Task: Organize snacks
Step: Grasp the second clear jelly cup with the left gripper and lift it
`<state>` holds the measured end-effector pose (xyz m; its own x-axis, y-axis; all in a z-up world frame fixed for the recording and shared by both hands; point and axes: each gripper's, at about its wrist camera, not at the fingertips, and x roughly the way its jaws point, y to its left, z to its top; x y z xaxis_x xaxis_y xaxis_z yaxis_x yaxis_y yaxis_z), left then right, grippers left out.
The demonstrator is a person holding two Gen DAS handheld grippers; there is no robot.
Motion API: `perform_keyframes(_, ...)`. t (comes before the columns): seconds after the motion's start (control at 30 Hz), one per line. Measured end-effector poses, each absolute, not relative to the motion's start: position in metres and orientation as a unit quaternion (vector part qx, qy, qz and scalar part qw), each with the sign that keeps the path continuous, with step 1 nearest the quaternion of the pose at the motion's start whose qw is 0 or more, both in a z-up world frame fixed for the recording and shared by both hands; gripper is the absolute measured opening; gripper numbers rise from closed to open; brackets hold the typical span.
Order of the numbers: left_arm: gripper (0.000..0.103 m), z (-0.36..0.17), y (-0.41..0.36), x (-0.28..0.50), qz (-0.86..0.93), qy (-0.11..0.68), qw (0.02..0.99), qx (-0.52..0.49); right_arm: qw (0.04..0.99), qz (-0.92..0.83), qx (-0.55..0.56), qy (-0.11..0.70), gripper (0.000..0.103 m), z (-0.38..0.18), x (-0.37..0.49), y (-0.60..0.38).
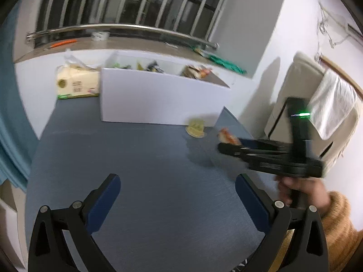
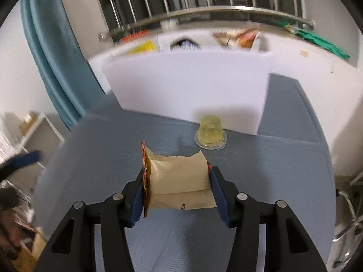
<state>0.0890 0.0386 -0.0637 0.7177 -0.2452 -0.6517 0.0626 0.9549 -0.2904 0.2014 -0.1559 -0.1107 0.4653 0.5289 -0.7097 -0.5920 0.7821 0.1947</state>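
Note:
In the right wrist view my right gripper (image 2: 178,181) is shut on a beige snack packet (image 2: 179,179) with an orange crimped edge, its blue pads pressing both ends. A yellow jelly cup (image 2: 211,133) stands upside down on the blue-grey table just beyond, in front of the white divided box (image 2: 192,86). In the left wrist view my left gripper (image 1: 178,189) stands open over bare table with nothing between its fingers. The right gripper (image 1: 229,146) shows there at the right, at the orange packet (image 1: 226,134), with the jelly cup (image 1: 196,128) beside it and the white box (image 1: 158,99) behind.
Several snacks fill the box's compartments (image 1: 154,66). A yellow tissue pack (image 1: 77,82) stands left of the box. A window ledge with a steel rail (image 1: 122,28) runs behind. A blue curtain (image 2: 54,52) hangs left. A beige chair with a white towel (image 1: 331,104) stands right.

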Motion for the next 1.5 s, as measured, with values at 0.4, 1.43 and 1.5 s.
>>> perform_keyframes(0.4,0.103,-0.095,-0.040,0.214,-0.091,0.417,0.900,-0.089,0.899,0.258,0.027,0.353,0.057,-0.079,0.139,-0.261)
perform_keyframes(1.43,0.000,-0.092,-0.017,0.232,-0.126,0.407,0.903,-0.052,0.900,0.258,0.027,0.349,0.057,-0.081,0.131,-0.266)
perform_keyframes(1.5,0.000,-0.098,-0.017,0.228,-0.130,0.409,0.902,-0.053,0.900,0.258,0.026,0.351,0.057,-0.082,0.133,-0.262)
